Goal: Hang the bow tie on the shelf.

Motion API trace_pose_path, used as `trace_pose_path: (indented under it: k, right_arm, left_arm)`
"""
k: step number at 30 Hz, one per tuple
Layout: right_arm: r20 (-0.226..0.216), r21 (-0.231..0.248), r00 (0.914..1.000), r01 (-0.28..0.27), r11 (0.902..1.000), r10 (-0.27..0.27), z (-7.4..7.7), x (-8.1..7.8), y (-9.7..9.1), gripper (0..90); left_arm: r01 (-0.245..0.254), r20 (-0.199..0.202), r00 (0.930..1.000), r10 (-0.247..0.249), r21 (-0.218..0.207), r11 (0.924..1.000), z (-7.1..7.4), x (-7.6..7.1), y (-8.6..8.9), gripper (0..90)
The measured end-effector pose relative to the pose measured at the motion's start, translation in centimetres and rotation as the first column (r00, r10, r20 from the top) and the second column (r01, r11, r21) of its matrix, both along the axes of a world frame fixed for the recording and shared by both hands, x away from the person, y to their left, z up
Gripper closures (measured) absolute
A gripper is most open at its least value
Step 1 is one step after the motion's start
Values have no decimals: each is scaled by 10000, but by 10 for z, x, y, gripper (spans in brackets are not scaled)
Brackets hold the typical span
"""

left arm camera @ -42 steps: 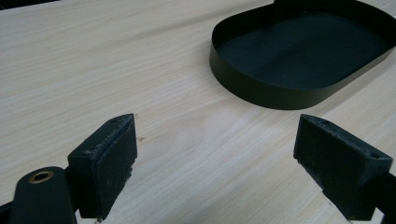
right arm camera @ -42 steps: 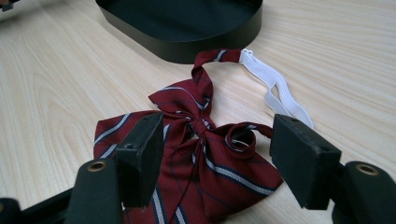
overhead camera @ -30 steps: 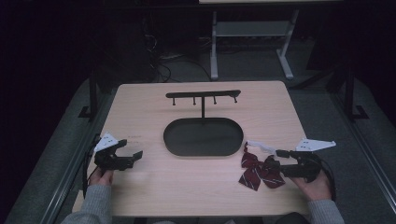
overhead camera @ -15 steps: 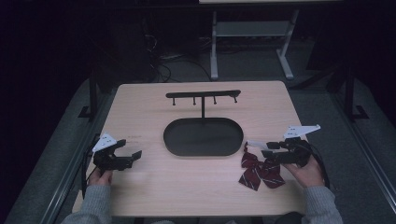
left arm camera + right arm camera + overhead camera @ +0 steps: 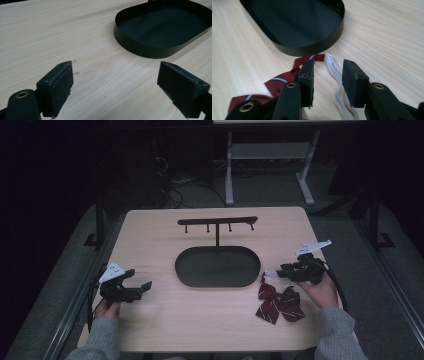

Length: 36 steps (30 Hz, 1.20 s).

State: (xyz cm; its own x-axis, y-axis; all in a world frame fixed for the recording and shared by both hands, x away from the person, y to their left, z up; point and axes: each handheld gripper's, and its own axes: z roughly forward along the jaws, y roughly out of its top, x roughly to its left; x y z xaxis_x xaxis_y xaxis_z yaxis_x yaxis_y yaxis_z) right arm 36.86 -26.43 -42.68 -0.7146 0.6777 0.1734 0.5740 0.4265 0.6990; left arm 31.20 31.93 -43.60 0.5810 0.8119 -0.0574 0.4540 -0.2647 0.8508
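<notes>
The right gripper [image 5: 327,82], jaws half open and just been closing, stands over the white elastic band [image 5: 335,72] of the dark red striped cloth bow tie [image 5: 278,301], gripping nothing yet. Beyond lies the matte black oval tray [image 5: 312,47] on pale wood-grain table [image 5: 387,30].

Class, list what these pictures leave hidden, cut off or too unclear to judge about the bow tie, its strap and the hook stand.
- Bow tie, right gripper view: the right gripper and the bottom edge hide most of it.
- White strap, same view: whether the pads touch it is unclear; its lower end runs under the jaw.
- Hook stand, high view: hooks too small and dim.
- Tray, left gripper view: top edge cuts it.
</notes>
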Motion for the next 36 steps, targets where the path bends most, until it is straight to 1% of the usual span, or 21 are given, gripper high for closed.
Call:
trace_pose_path:
  k: [2, 3, 4, 6, 7, 9, 12, 13, 14, 18, 22, 24, 27, 31, 34, 36]
  right_arm:
    - [-27, -81, 10000, 56, 10000, -56, -5, 2, -1, 613]
    - [-141, -169, 9998, 168, 9997, -171, -6, 2, -1, 609]
    - [-63, -278, 9999, 146, 9995, -147, -8, 3, -2, 604]
    - [-337, -462, 9990, 263, 9986, -279, -12, 4, -3, 589]
    - [-360, -595, 9989, 278, 9978, -300, -15, 6, -3, 578]
    - [-591, -771, 9976, 319, 9965, -365, -19, 7, -2, 570]
    - [-502, -1206, 9980, 323, 9922, -386, -22, 8, -1, 562]
    - [-517, -1182, 9977, 369, 9923, -433, -23, 7, -2, 559]
    - [-418, -1229, 9981, 410, 9916, -464, -24, 7, -3, 557]
    - [-492, -1290, 9970, 534, 9902, -601, -28, 4, -9, 567]
    - [-614, -1300, 9964, 503, 9902, -587, -31, 3, -12, 618]
    - [-651, -1391, 9963, 465, 9892, -560, -33, 3, -11, 648]
    - [-532, -1600, 9975, 368, 9864, -459, -33, 3, -8, 686]
    - [-461, -1824, 9982, 297, 9828, -387, -33, 1, -5, 780]
    - [-463, -1791, 9983, 272, 9835, -360, -33, 1, -5, 847]
    - [-459, -1755, 9983, 284, 9841, -370, -34, 1, -6, 872]
  left_arm:
    - [70, -6, 10000, -70, 87, 9999, 0, 0, 0, 130]
    - [30, 3, 10000, -30, 0, 10000, 0, 0, -2, 130]
    - [58, -10, 10000, -58, 26, 10000, 0, 0, -2, 130]
    - [64, -40, 10000, -64, 49, 10000, -1, 1, -3, 130]
    - [75, -65, 10000, -75, 100, 9999, -1, 1, -3, 130]
    - [84, -54, 10000, -84, 83, 9999, -1, 0, -3, 130]
    - [72, -48, 10000, -72, 36, 10000, -1, 1, -3, 130]
    - [85, -56, 9999, -85, 42, 10000, -1, 1, -3, 130]
    - [81, -56, 10000, -81, 36, 10000, -1, 1, -4, 130]
    - [147, -46, 9999, -147, 114, 9998, -2, 1, -4, 130]
    - [140, -33, 9999, -140, 113, 9998, -2, 2, -4, 130]
    - [139, -43, 9999, -138, 96, 9999, -2, 2, -4, 130]
    - [137, -54, 9999, -136, 110, 9998, -2, 1, -4, 130]
    - [132, -49, 9999, -131, 123, 9998, -2, 2, -4, 130]
    - [125, -56, 9999, -124, 103, 9999, -2, 2, -5, 130]
    - [143, -77, 9999, -142, 139, 9998, -2, 2, -5, 130]
